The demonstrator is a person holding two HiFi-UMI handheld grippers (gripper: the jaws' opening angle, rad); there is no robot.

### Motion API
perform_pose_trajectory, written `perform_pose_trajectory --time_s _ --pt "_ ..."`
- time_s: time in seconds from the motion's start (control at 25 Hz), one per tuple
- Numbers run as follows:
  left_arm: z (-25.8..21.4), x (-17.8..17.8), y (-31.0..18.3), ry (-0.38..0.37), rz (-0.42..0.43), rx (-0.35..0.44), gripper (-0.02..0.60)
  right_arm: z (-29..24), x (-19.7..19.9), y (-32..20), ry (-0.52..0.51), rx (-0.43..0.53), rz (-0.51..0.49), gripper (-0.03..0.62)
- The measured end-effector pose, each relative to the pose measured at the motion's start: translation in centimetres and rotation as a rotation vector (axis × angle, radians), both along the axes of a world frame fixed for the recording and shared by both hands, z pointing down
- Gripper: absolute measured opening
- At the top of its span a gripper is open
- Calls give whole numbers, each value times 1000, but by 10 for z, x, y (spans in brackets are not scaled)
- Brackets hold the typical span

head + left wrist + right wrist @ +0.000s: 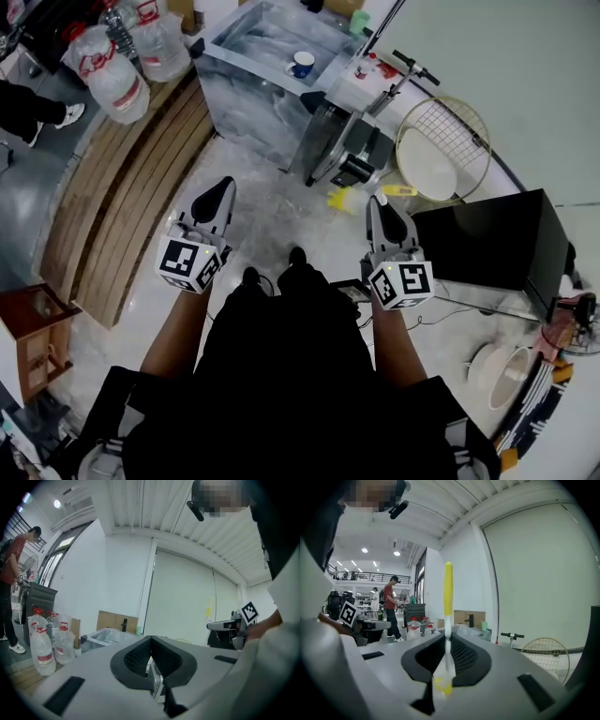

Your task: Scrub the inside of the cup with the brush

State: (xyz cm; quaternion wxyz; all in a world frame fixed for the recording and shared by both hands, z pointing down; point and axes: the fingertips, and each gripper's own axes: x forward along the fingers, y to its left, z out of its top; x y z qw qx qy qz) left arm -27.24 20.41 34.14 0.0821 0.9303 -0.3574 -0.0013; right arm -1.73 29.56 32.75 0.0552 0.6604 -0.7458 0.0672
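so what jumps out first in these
The yellow-and-white plastic brush stands upright, clamped in the right gripper. Ahead, a blue-and-white cup sits on the grey marbled sink unit, and the left gripper is shut with nothing in it.

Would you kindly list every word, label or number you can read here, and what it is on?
None can be read.
Red labels on the large clear plastic water bottles: too blurred to read.
The black-and-white marker cube: patterns, no letters.
The yellow-handled brush: no print seen.
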Motion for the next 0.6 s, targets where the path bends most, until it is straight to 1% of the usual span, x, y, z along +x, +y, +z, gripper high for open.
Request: perform_pose_trajectory --time_s 0.16,0.36,0.44,0.6 --pt "-3 14 33 1 27 -4 17 0 3 18 -16 14 -51 48" --pt "-27 32 69 -1 -19 22 17 -14 16 35 -9 53 -139 47" --pt "-30 45 84 -11 -29 24 16 -16 29 47 -11 62 -155 46" --pt "-26 72 116 -29 -37 22 17 -5 62 79 -28 60 -151 46"
